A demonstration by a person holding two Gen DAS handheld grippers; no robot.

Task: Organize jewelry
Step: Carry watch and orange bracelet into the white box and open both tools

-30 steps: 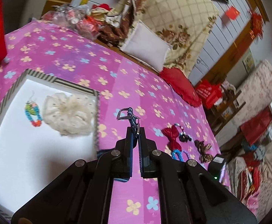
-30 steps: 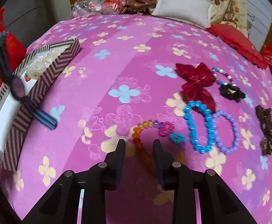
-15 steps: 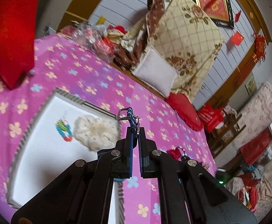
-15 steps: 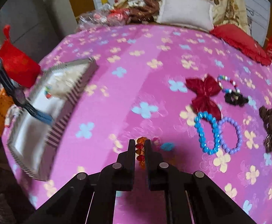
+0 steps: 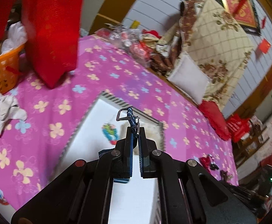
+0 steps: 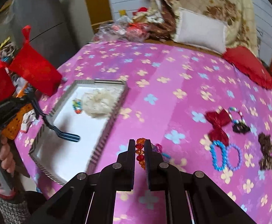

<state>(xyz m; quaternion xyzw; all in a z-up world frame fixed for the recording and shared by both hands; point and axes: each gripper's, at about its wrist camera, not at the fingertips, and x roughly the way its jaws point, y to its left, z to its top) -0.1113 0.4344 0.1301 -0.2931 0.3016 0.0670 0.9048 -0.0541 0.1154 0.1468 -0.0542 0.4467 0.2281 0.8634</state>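
Both grippers grip jewelry: left [image 5: 135,130] strap [image 5: 131,118], right [image 6: 139,145] beads [image 6: 140,152].

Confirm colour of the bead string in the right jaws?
Orange and red translucent beads; clearest in the right wrist view.

A bed [image 6: 173,78] in pink flowered cover; a striped tray [image 6: 106,127] at left; bows [image 6: 218,125] and bead bracelets [image 6: 218,155] at right; red pillow [image 6: 248,67] upper right.
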